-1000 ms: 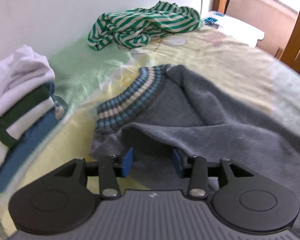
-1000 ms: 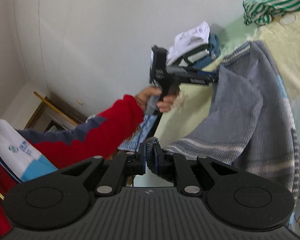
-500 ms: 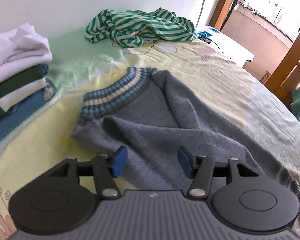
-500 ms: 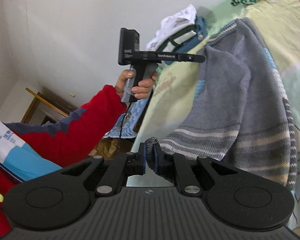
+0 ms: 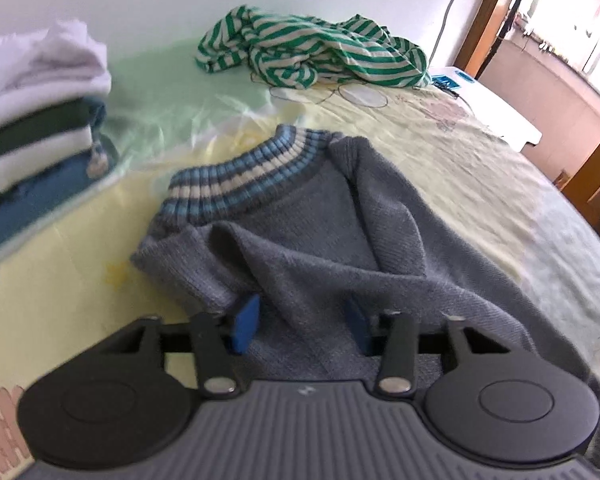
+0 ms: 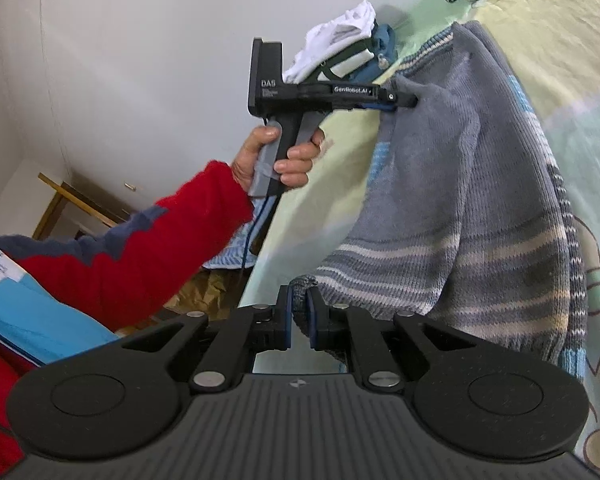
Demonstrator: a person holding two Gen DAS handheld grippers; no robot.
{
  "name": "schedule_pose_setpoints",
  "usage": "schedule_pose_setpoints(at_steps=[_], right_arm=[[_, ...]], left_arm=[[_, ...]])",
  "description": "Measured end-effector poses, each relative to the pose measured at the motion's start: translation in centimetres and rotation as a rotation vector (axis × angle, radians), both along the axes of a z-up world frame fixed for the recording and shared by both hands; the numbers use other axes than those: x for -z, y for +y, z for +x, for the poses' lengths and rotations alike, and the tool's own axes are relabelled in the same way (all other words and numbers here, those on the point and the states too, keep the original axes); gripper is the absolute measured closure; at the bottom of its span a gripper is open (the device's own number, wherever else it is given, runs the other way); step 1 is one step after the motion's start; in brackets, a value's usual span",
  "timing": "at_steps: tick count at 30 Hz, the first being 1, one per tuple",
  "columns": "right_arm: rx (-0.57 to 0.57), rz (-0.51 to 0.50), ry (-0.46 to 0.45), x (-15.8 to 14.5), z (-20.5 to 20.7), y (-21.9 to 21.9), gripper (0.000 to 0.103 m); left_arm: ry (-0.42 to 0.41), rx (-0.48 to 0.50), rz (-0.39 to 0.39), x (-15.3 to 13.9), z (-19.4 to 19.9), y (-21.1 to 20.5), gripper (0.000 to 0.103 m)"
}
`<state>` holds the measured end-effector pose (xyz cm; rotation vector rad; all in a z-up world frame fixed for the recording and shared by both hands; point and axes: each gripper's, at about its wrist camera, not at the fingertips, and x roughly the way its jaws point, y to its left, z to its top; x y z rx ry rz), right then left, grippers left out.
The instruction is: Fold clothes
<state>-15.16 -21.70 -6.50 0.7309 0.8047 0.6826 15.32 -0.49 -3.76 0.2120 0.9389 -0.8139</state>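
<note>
Bed [image 5: 440,152]: yellow-green sheet. Grey sweater [image 5: 320,240]: spread at centre, collar toward 12 o'clock. Left gripper [image 5: 300,320]: jaws just closing, shoulder fold between them, grip unclear. Right gripper [image 6: 298,314]: pinching striped hem.

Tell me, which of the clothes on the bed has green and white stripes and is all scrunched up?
The striped top by the wall. The grey sweater lies spread out, and the folded pile is stacked neatly.

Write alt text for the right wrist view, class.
The right gripper is shut on the striped hem of a grey sweater draped on a bed, while a red-sleeved hand brings the left gripper to its shoulder.
</note>
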Motion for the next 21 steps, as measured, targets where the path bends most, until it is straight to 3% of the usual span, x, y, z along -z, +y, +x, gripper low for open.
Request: schedule_pose_setpoints(at_steps=[3,7,10,11,17,19,21], right_arm=[[0.006,-0.036,-0.005,0.1,-0.2,0.1,0.095],[-0.013,-0.164,-0.037,0.2,-0.4,1.2,0.094],[-0.059,-0.266,-0.063,0.5,-0.4,2.6,0.094],[-0.075,-0.309,-0.074,0.6,-0.4,3.2,0.094],[-0.139,-0.506,-0.154,0.5,-1.4,4.8,0.084],[-0.170,-0.560,-0.209,-0.1,-1.8,5.4,0.071],[-0.222,-0.589,-0.274,-0.9,-2.0,6.5,0.064]], left_arm=[[0.003,-0.005,-0.012,-0.3,-0.1,0.1,0.085],[0.015,-0.016,-0.011,0.1,0.0,0.1,0.086],[0.026,-0.024,-0.027,0.2,0.0,0.3,0.075],[0.031,-0.027,-0.035,0.2,0.0,0.3,0.064],[0.049,-0.050,-0.071,0.2,0.0,0.4,0.050],[0.065,-0.057,-0.095,0.4,0.1,0.5,0.041],[0.052,-0.054,-0.091,0.5,-0.2,0.2,0.042]])
